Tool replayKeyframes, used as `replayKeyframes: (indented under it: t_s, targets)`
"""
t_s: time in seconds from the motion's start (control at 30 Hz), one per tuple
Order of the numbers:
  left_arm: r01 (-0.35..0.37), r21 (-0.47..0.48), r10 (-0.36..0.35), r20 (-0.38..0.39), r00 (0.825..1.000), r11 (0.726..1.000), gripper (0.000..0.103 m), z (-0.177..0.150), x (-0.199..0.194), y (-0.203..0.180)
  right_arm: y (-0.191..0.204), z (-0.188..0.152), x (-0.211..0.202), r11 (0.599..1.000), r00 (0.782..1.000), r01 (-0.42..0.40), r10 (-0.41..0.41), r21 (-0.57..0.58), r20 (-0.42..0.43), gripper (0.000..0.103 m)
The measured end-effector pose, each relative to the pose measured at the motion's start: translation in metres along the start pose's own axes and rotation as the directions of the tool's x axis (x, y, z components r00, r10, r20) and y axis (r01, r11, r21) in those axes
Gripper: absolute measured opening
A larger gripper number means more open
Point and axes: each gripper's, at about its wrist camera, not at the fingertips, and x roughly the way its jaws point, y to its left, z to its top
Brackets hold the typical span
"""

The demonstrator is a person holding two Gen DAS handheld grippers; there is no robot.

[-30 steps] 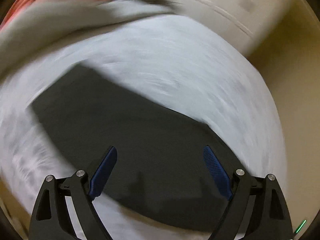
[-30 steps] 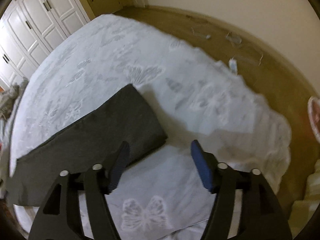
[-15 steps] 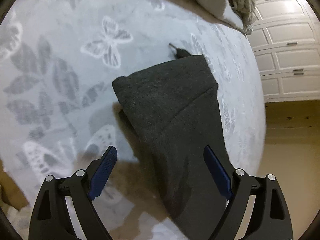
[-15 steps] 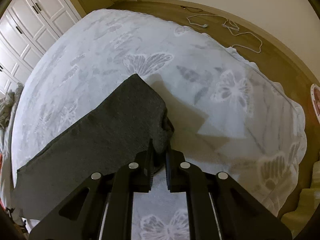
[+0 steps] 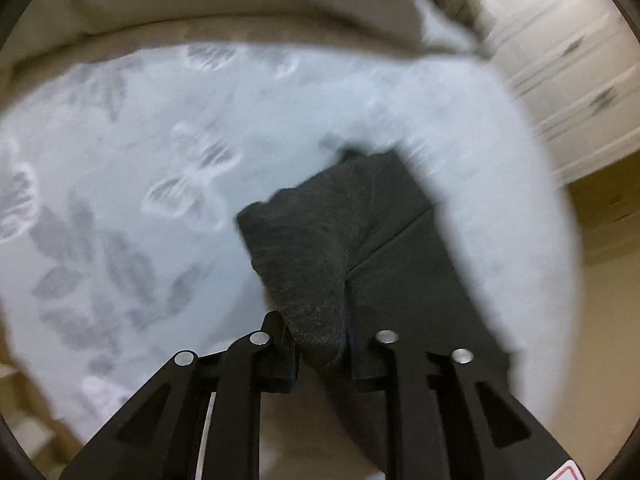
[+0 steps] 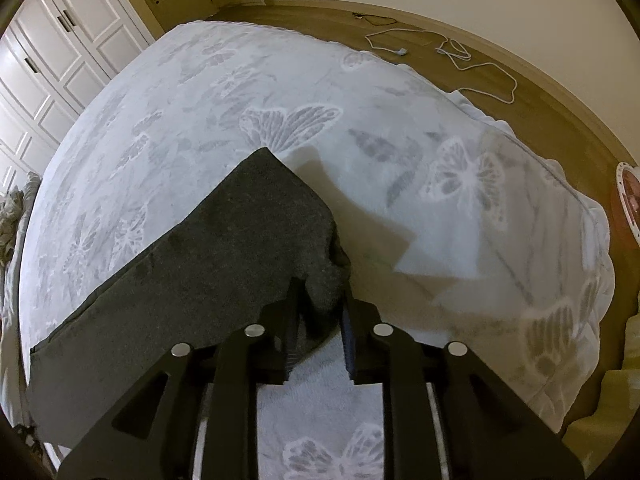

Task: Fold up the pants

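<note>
The dark grey pants (image 6: 208,256) lie folded lengthwise on a white bedspread with butterfly print (image 6: 400,152). My right gripper (image 6: 320,312) is shut on the near corner of one end of the pants, with the cloth bunched between its jaws. In the left wrist view, my left gripper (image 5: 320,336) is shut on the corner of the other end of the pants (image 5: 312,248) and holds it lifted off the bedspread (image 5: 120,200). The left view is blurred by motion.
White wardrobe doors (image 6: 52,60) stand beyond the bed. A white cable (image 6: 460,60) lies on the wooden floor past the bed's edge. A beige pillow or blanket (image 5: 240,0) lies at the bed's far side in the left view.
My left gripper has gone from open to shut on the pants' corner and lifted it. My right gripper stays shut on its corner, nudged slightly forward.
</note>
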Motion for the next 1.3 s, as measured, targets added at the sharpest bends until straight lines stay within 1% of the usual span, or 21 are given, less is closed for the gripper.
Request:
replayKeyframes:
  t_s: [0.07,0.13,0.17,0.2,0.27,0.3,0.33,0.4,0.53,0.63,0.7,0.77,0.8,0.83,0.9,0.93,1.0,1.1,1.13,1.27,1.3]
  targets:
    - [-0.043,-0.002,0.043,0.013,0.999,0.999,0.025,-0.016,-0.015,-0.008,-0.002,0.001,0.001,1.000,1.000,-0.016,0.016,0.006,0.000,0.021]
    - [-0.050,0.043,0.046,0.095,0.994,0.998,0.051,-0.033,-0.041,-0.020,-0.004,0.001,0.001,0.999,0.999,-0.041,0.042,0.019,-0.006,0.026]
    - [-0.065,0.072,0.055,0.142,0.988,0.995,0.070,-0.043,-0.055,-0.029,-0.004,0.001,0.001,0.998,0.999,-0.051,0.051,0.022,-0.008,0.029]
    - [-0.080,0.084,0.063,0.187,0.980,0.993,0.074,-0.048,-0.062,-0.034,-0.004,0.002,0.001,0.998,0.998,-0.058,0.058,0.023,-0.009,0.030]
    - [-0.133,0.135,0.086,0.308,0.948,0.982,0.074,-0.064,-0.078,-0.057,-0.003,0.001,0.001,0.998,0.999,-0.054,0.054,0.015,0.000,0.028]
    - [-0.163,0.194,0.085,0.359,0.930,0.967,0.075,-0.076,-0.084,-0.075,-0.002,0.001,0.001,0.999,0.999,-0.050,0.050,0.009,0.002,0.014]
    - [-0.176,0.241,0.076,0.375,0.924,0.955,0.076,-0.087,-0.085,-0.088,-0.001,0.001,0.000,1.000,0.999,-0.030,0.030,-0.003,0.012,0.009]
    - [-0.188,0.354,0.047,0.371,0.927,0.916,0.084,-0.106,-0.080,-0.118,-0.002,0.003,-0.002,0.999,0.998,-0.050,0.050,0.009,0.024,0.008]
    - [-0.205,0.511,0.023,0.339,0.940,0.835,0.084,-0.137,-0.062,-0.165,0.003,0.006,-0.021,0.996,0.992,-0.086,0.085,0.009,0.091,0.008]
    - [-0.233,0.616,0.014,0.339,0.941,0.752,0.084,-0.166,-0.046,-0.195,0.031,0.005,-0.056,0.978,0.962,-0.197,0.207,-0.074,0.178,0.008]
    - [-0.252,0.661,0.007,0.349,0.937,0.707,0.085,-0.186,-0.042,-0.207,0.061,-0.001,-0.078,0.938,0.921,-0.303,0.333,-0.166,0.200,0.008]
    - [-0.280,0.701,0.008,0.364,0.931,0.655,0.086,-0.204,-0.035,-0.216,0.111,-0.015,-0.101,0.855,0.860,-0.413,0.479,-0.312,0.175,0.008]
    - [-0.290,0.714,0.009,0.369,0.929,0.637,0.086,-0.210,-0.033,-0.219,0.136,-0.024,-0.110,0.811,0.834,-0.445,0.530,-0.379,0.153,0.008]
    - [-0.302,0.724,0.010,0.378,0.926,0.620,0.086,-0.216,-0.031,-0.220,0.170,-0.040,-0.120,0.745,0.803,-0.478,0.585,-0.465,0.114,0.008]
    - [-0.334,0.734,0.018,0.403,0.915,0.591,0.086,-0.224,-0.028,-0.222,0.223,-0.068,-0.129,0.638,0.762,-0.513,0.646,-0.574,0.037,0.008]
    - [-0.349,0.736,0.020,0.415,0.909,0.579,0.086,-0.226,-0.026,-0.222,0.253,-0.086,-0.125,0.583,0.751,-0.529,0.660,-0.617,-0.020,0.008]
    - [-0.372,0.734,0.026,0.435,0.900,0.569,0.086,-0.227,-0.028,-0.220,0.288,-0.110,-0.109,0.535,0.761,-0.534,0.641,-0.654,-0.097,0.008]
    - [-0.379,0.735,0.030,0.440,0.898,0.562,0.086,-0.223,-0.030,-0.214,0.334,-0.152,-0.058,0.515,0.832,-0.492,0.514,-0.702,-0.206,0.008]
    - [-0.380,0.735,0.033,0.438,0.898,0.561,0.086,-0.219,-0.031,-0.210,0.341,-0.158,-0.048,0.511,0.842,-0.485,0.492,-0.710,-0.222,0.008]
    - [-0.352,0.737,0.028,0.413,0.910,0.577,0.086,-0.205,-0.037,-0.193,0.358,-0.167,-0.043,0.508,0.843,-0.477,0.496,-0.717,-0.210,0.008]
    - [-0.343,0.738,0.023,0.406,0.914,0.582,0.086,-0.202,-0.038,-0.189,0.360,-0.169,-0.048,0.502,0.837,-0.477,0.509,-0.722,-0.200,0.013]
